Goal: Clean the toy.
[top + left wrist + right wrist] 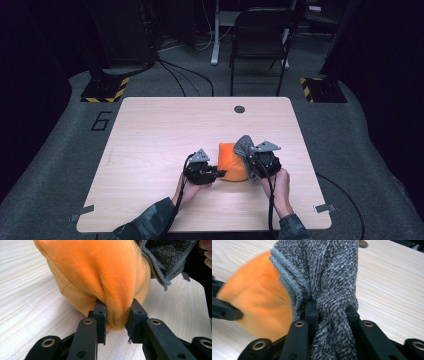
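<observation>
The pale wooden table takes up the middle of the high view, standing on grey carpet with a black folding chair beyond its far edge and a small dark round cap set into the top near that far edge. Toward the near right part of the tabletop sits the orange cloth, a soft plush bundle resting on the wood, and lying against its right side is the grey cloth, a nubbly terry piece with a stitched hem that rises a little above the orange. The person's hands come in from the bottom edge, sleeves in a dark patterned fabric. The left gripper is at the orange cloth's left side, and in the left gripper view its jaws are pinching a fold of the orange cloth between them, the plush bulging out above the tips, with the grey cloth at upper right. The right gripper is at the right side of the bundle; in the right gripper view its jaws are clamped on a bunched hank of the grey cloth, with the orange cloth blurred beside it at left.
</observation>
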A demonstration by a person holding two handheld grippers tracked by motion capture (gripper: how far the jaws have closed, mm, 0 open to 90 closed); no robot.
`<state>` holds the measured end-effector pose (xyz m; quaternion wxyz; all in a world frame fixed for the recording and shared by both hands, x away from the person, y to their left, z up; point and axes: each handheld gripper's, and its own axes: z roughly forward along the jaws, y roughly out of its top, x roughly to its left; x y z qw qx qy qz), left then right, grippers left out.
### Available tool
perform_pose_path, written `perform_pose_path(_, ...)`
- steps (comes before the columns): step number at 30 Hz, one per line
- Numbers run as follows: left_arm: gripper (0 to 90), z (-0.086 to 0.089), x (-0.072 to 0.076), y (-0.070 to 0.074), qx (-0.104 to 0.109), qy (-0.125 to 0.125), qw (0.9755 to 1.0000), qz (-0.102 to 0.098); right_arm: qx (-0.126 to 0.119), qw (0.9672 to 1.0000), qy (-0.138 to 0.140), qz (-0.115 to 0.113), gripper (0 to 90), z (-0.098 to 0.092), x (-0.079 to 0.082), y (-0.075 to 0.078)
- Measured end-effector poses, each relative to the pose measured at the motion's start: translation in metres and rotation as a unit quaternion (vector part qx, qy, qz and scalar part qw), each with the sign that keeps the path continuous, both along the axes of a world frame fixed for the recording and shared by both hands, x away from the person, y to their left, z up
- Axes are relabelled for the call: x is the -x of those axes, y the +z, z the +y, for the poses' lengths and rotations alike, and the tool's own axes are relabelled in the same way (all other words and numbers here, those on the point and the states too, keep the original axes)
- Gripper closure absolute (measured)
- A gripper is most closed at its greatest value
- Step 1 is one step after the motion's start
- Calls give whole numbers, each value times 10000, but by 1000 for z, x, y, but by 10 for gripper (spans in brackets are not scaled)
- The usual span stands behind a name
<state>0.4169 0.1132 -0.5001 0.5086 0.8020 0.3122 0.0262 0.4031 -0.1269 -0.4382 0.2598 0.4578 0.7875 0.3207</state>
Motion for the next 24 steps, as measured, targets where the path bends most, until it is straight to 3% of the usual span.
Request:
perform_pose_path(8, 726, 0, 0, 0, -6, -4, 10000, -1, 58, 9992, -353, 162, 728, -15, -8, -12)
perform_pose_path(14, 725, 0, 0, -1, -3, 9, 10000, -28, 74, 9966, -549, 606, 728, -31, -20, -34)
perform_pose_path(19, 725, 0, 0, -1, -1, 5, 10000, -41, 150, 9945, -653, 805, 730, -33, -25, -46)
perform_pose_path(24, 725, 0, 0, -1, 4, 20, 10000, -29, 168, 9951, -655, 716, 739, -36, -26, -43)
